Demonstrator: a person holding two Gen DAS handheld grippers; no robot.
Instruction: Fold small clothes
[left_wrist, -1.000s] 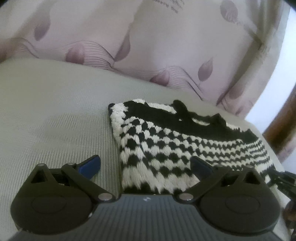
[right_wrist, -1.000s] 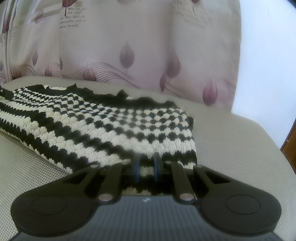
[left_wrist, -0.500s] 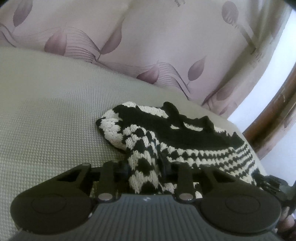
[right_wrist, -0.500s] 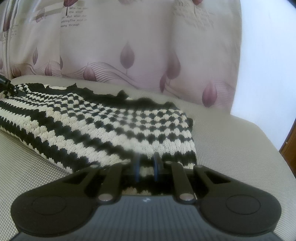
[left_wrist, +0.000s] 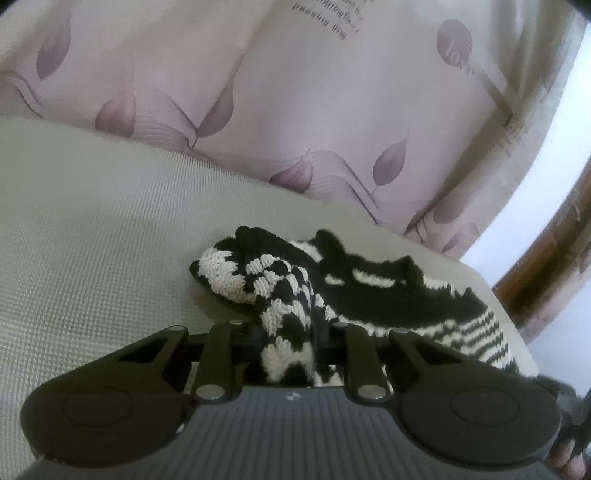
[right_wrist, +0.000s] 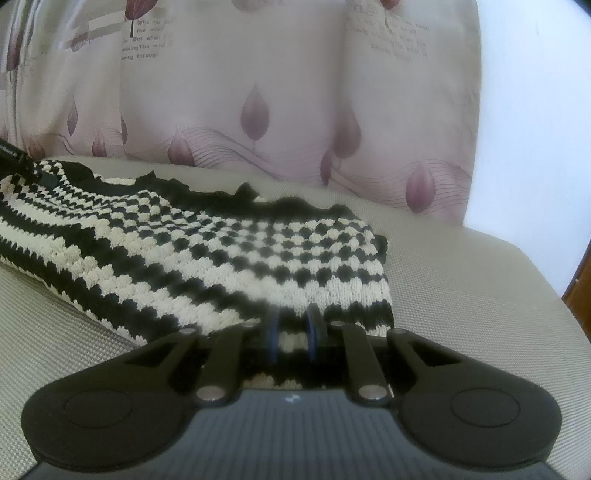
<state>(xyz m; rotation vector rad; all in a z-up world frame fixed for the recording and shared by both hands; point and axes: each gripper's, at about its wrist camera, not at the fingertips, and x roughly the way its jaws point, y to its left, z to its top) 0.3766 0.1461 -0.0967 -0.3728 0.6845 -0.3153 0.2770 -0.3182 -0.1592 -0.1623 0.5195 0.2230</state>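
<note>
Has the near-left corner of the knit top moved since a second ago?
Yes. The left gripper has just closed its jaws on the knit top, bunching that corner up off the grey cushion.

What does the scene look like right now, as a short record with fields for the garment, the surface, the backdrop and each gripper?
garment: black and cream knit top, checked and striped, lying on the surface
surface: pale woven cushion
backdrop: curtain with purple leaf print and some lettering
left gripper: jaws have just been closing; pinching the garment's corner, which is bunched and raised off the cushion
right gripper: clamped on the garment's near striped edge, which lies flat
fold: not yet made
</note>
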